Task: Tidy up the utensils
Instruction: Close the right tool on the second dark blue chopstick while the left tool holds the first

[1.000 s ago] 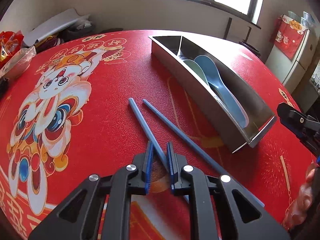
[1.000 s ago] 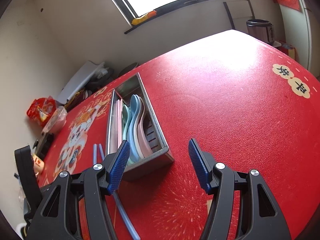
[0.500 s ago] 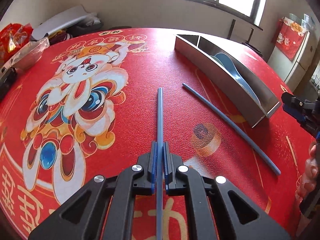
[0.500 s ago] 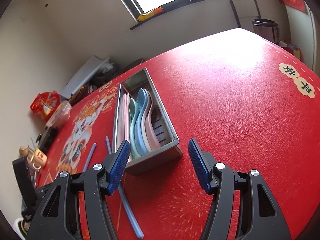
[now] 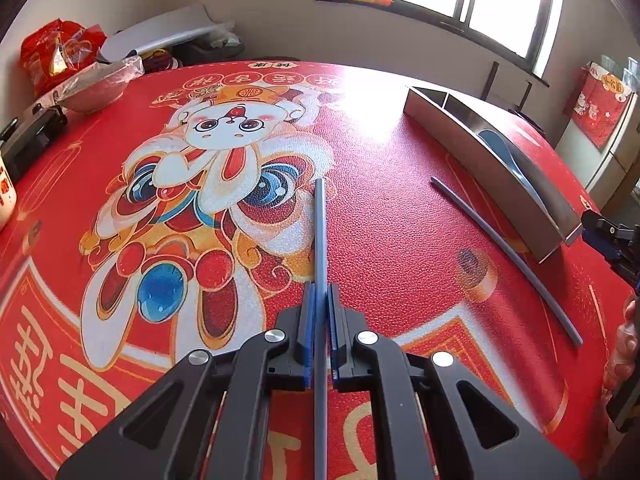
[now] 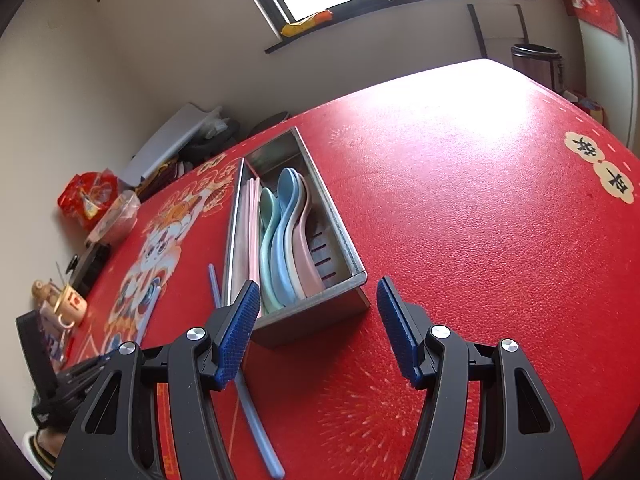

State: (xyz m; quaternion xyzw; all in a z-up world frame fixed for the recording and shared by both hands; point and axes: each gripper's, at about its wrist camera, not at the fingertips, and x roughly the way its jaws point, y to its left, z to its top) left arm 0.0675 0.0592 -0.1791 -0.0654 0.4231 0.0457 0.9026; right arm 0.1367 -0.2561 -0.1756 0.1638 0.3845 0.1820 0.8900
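Observation:
My left gripper (image 5: pixel 320 292) is shut on a blue chopstick (image 5: pixel 320 232), which sticks out straight ahead over the lion print on the red tablecloth. A second blue chopstick (image 5: pixel 508 256) (image 6: pixel 256 420) lies on the cloth beside the long metal tray (image 5: pixel 472 152) (image 6: pixel 352 264). The tray holds green, blue and pink spoons (image 6: pixel 286 232) and pink chopsticks (image 6: pixel 248 216) in a side slot. My right gripper (image 6: pixel 316 292) hovers open in front of the tray's near end with nothing between its fingers; it shows at the right edge of the left wrist view (image 5: pixel 608 236).
A plastic-covered bowl (image 5: pixel 96 88), a red snack bag (image 5: pixel 52 56) and a black device (image 5: pixel 28 136) sit at the table's far left. A mug (image 6: pixel 70 304) stands near the left edge. The table's right half (image 6: pixel 480 200) is bare red cloth.
My left gripper closed on one blue chopstick and carried it leftward, away from the tray, over the lion print. The other chopstick stayed by the tray. The right gripper hardly moved.

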